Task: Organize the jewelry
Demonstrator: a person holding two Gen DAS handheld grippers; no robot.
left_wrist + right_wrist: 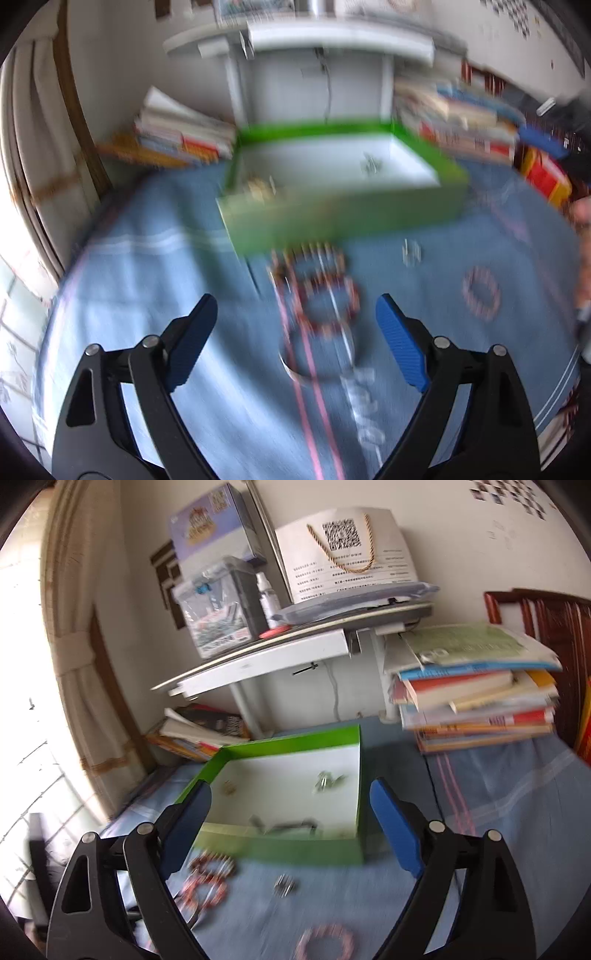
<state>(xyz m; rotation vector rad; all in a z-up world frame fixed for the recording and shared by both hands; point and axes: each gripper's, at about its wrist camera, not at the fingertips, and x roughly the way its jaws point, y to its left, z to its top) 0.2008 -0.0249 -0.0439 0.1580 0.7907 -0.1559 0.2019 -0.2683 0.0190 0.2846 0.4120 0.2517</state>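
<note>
**Both claws spread, jewelry split between box and cloth**

Left claw [295, 339] stands spread wide with nothing between its blue pads, above a cluster of beaded bracelets [317, 291] lying on the blue cloth [147, 295]. Right claw [291, 830] is likewise spread and empty, facing the green box [295, 853]. Small metal pieces [327, 781] lie on the box's white floor. Another beaded bracelet [327, 943] and a small metal item [284, 884] lie on the cloth near the box. Both views are blurred.

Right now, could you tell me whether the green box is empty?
Not empty: the green box is open-topped, with several small jewelry pieces on its white floor.
</note>
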